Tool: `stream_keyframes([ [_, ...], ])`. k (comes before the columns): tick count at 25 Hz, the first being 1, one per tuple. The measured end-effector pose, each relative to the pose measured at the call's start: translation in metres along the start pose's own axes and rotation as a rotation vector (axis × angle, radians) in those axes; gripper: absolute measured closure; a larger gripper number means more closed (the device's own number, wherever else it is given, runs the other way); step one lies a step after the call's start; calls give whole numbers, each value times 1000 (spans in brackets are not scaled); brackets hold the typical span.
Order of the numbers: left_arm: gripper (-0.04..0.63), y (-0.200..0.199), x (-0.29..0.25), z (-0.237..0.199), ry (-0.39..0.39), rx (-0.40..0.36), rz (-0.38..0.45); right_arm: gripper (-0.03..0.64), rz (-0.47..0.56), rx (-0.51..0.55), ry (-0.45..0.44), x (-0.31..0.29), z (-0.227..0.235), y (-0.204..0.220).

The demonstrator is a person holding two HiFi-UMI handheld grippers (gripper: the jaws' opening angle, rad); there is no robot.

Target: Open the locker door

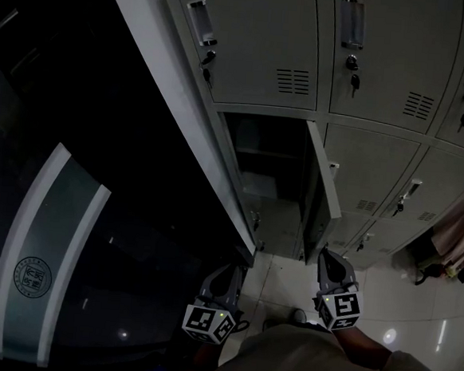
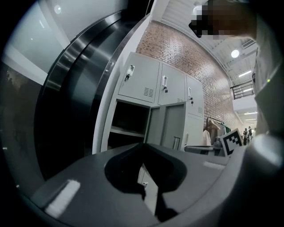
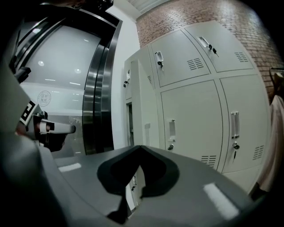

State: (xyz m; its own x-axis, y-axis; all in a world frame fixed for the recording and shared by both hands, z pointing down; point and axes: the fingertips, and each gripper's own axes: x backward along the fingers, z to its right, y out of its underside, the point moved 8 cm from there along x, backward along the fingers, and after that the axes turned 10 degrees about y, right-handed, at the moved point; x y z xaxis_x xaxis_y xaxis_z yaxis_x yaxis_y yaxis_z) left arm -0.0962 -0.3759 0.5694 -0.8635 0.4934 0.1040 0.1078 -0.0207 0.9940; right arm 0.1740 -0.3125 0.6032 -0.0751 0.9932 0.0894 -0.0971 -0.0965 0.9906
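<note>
A bank of grey lockers fills the head view. One lower locker door (image 1: pixel 321 188) stands swung out toward me, and its dark compartment (image 1: pixel 265 175) with a shelf is exposed. My right gripper (image 1: pixel 326 256) hovers just under that door's free edge, shut with nothing between its jaws. My left gripper (image 1: pixel 236 271) sits lower left, by the locker bank's end panel, shut and empty too. In the left gripper view the open door (image 2: pixel 171 126) and compartment (image 2: pixel 128 124) lie ahead of the left gripper (image 2: pixel 143 144). The right gripper (image 3: pixel 141 146) sees the door (image 3: pixel 144 115) obliquely.
The other locker doors (image 1: pixel 259 39) are closed, with keys in their locks. A dark curved metal-and-glass wall (image 1: pixel 51 246) with a round emblem runs along the left. Clothes (image 1: pixel 460 231) hang at the right above glossy floor tiles (image 1: pixel 414 315). My own torso (image 1: pixel 306 363) fills the bottom.
</note>
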Motion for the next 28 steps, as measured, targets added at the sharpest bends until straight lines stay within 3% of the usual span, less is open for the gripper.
stream_keyframes([
  [4, 595, -4, -1, 3, -30, -50, 4, 615, 33, -2, -21, 5, -1, -14],
  [8, 595, -2, 2, 0, 2, -40, 3, 615, -4, -13, -32, 10, -6, -20],
  [12, 583, 3, 10, -1, 7, -22, -1, 615, 53, 2, -35, 12, -7, -18],
  [18, 581, 15, 20, -5, 31, 0, -19, 615, 26, 12, -19, 20, -17, -11],
  [21, 581, 20, 27, -10, 48, -2, -22, 615, -37, -12, -2, 27, -26, -7],
  [25, 581, 27, 33, -14, 65, 13, -35, 615, 18, -36, 23, 30, -33, 4],
  [28, 581, 27, 36, -13, 77, -2, -38, 615, -20, -52, 16, 37, -40, 6],
])
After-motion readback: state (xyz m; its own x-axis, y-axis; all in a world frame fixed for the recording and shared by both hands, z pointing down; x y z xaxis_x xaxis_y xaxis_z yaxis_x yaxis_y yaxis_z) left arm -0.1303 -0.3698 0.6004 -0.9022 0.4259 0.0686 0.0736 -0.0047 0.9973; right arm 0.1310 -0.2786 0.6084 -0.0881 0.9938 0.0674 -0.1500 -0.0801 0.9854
